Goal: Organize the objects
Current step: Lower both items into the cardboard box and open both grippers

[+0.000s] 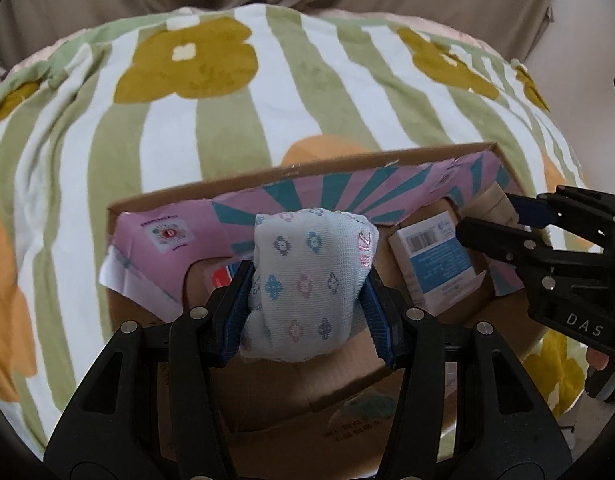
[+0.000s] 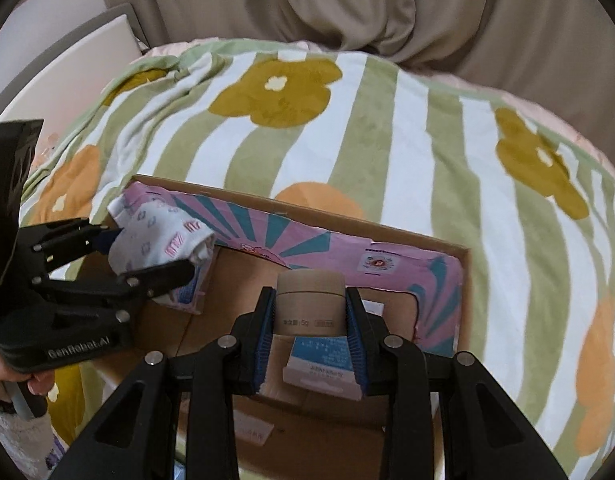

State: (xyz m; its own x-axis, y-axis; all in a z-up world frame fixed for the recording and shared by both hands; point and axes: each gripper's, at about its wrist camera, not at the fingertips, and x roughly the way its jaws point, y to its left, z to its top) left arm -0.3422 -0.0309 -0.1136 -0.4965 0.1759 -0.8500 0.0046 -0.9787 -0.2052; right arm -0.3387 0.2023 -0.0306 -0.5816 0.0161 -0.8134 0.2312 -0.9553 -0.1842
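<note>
Striped blanket (image 2: 387, 128) around cardboard box (image 2: 447, 242), interior partly open.

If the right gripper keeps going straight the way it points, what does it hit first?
Probably the blue-and-white carton lying in the cardboard box, just beneath the tan tube that the right gripper holds; depth is hard to judge.

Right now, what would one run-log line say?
left gripper: shut on sock | right gripper: shut on jar | both over cardboard box
</note>
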